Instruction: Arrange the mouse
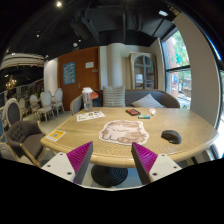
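A dark mouse (pixel 171 136) lies on the round wooden table (pixel 100 148), near its right edge. A mouse mat with a cat picture (pixel 123 130) lies at the middle of the table, left of the mouse. My gripper (pixel 112 160) is open and empty, held back at the table's near edge. Its magenta pads (pixel 80 156) stand wide apart. The mat is beyond the fingers and the mouse is beyond the right finger, off to the right.
A white paper sheet (pixel 90 116) and a yellow card (pixel 56 134) lie on the table's left side; small objects (pixel 133 111) lie at the far side. Chairs (pixel 22 140) stand at the left. A black round base (pixel 109 176) shows under the near edge.
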